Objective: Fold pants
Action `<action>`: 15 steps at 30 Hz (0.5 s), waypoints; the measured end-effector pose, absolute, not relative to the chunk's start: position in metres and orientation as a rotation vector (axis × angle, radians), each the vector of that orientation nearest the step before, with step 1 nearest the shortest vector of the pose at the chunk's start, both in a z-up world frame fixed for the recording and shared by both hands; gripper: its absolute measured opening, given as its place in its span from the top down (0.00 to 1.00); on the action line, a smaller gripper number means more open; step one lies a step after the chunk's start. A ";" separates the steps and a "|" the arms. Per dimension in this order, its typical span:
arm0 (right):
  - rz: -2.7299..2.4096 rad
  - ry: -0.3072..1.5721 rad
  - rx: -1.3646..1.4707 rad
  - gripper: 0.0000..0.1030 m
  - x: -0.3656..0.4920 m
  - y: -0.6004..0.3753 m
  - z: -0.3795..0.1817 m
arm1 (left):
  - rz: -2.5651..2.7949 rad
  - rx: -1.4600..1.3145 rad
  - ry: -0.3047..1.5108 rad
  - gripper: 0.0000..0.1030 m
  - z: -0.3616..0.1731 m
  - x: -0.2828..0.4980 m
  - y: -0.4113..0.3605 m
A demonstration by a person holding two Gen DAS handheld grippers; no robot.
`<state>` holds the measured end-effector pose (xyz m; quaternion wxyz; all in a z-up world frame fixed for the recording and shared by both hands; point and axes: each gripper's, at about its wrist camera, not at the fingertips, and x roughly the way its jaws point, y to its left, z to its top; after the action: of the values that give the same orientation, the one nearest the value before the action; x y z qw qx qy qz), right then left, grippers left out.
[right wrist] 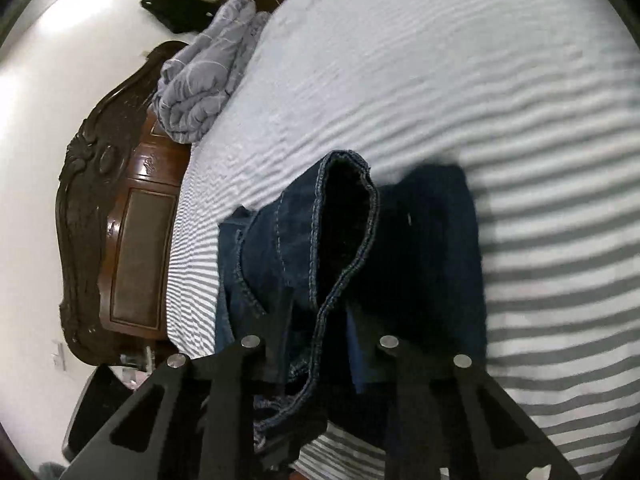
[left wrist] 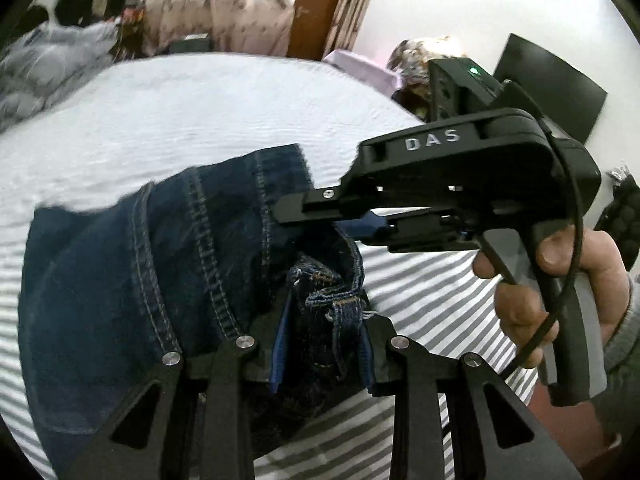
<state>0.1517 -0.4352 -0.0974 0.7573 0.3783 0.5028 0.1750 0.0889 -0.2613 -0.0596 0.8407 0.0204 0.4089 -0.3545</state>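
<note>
Dark blue denim pants (left wrist: pixel 132 264) hang bunched over a bed with a grey-and-white striped sheet (left wrist: pixel 208 108). My left gripper (left wrist: pixel 324 340) is shut on a bunched edge of the pants with a belt loop, its blue pads pressed against the denim. My right gripper (left wrist: pixel 344 216) comes in from the right in the left wrist view, held by a hand (left wrist: pixel 560 280), and is shut on another part of the pants. In the right wrist view the right gripper (right wrist: pixel 320 344) clamps a stitched hem of the pants (right wrist: pixel 424 240), which droop toward the sheet (right wrist: pixel 440 80).
A folded grey blanket (right wrist: pixel 204 84) lies at the head of the bed beside a dark carved wooden headboard (right wrist: pixel 108 208). A black screen (left wrist: pixel 548 84) stands against the white wall to the right. Clothes and a curtain (left wrist: pixel 216 4) hang beyond the bed.
</note>
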 end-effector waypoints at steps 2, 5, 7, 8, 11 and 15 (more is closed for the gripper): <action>0.371 1.087 0.804 0.80 0.152 -0.446 -0.091 | -0.770 0.022 0.870 0.71 -0.057 0.094 -0.269; 0.326 1.134 0.778 0.80 0.156 -0.458 -0.106 | -0.765 0.060 0.929 0.70 -0.073 0.100 -0.286; 0.270 1.194 0.750 0.76 0.157 -0.459 -0.128 | -0.754 0.120 1.019 0.64 -0.094 0.101 -0.298; 0.259 1.201 0.752 0.71 0.155 -0.461 -0.135 | -0.748 0.136 1.042 0.63 -0.101 0.100 -0.300; 0.261 1.172 0.774 0.70 0.151 -0.464 -0.138 | -0.775 0.143 1.025 0.55 -0.096 0.089 -0.294; 0.199 1.156 0.718 0.59 0.138 -0.473 -0.124 | -0.834 0.167 0.972 0.48 -0.073 0.074 -0.275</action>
<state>0.1380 -0.4731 -0.1237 0.7729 0.3313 0.5334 0.0916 0.0741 -0.2750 -0.0732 0.7987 0.0777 0.4528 -0.3886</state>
